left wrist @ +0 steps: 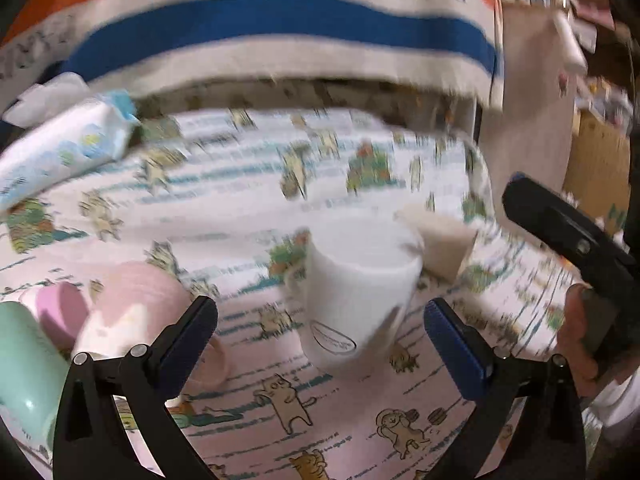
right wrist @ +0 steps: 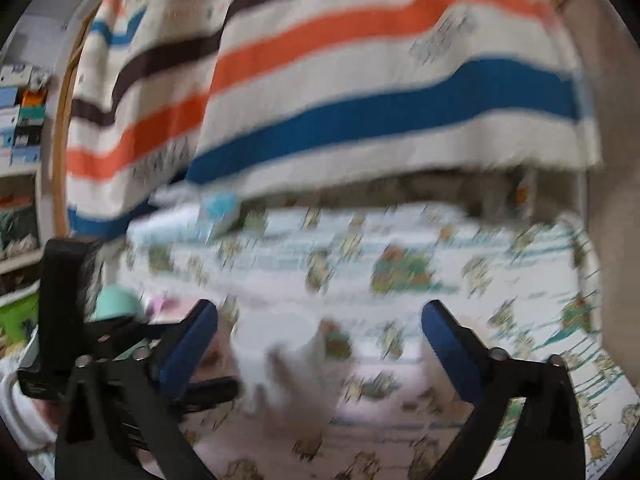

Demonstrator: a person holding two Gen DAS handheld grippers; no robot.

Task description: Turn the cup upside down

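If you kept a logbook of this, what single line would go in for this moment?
white cup: upright on table, ungripped | left gripper: open, at cup | right gripper: open, near cup | flip: not started

The cup (left wrist: 358, 280) is set on the cloth (left wrist: 248, 208); two mugs (left wrist: 132, 312) (overturned) are seen left of it, a packet (left wrist: 68, 148) behind-left.

Both views are motion-blurred. In the right wrist view the white ceramic cup (right wrist: 280, 356), ahead of and between the fingers, is smeared; its rim, handle and tilt cannot be read. Left of the left finger, the mint-green rounded container (right wrist: 120, 304) is largely hidden behind the other black gripper body (right wrist: 68, 312). In the left wrist view the oval mark on the cup's wall (left wrist: 332, 338) is illegible. The pale wrapped packet (left wrist: 60, 152), far ahead to the left, is cut off by the frame edge.
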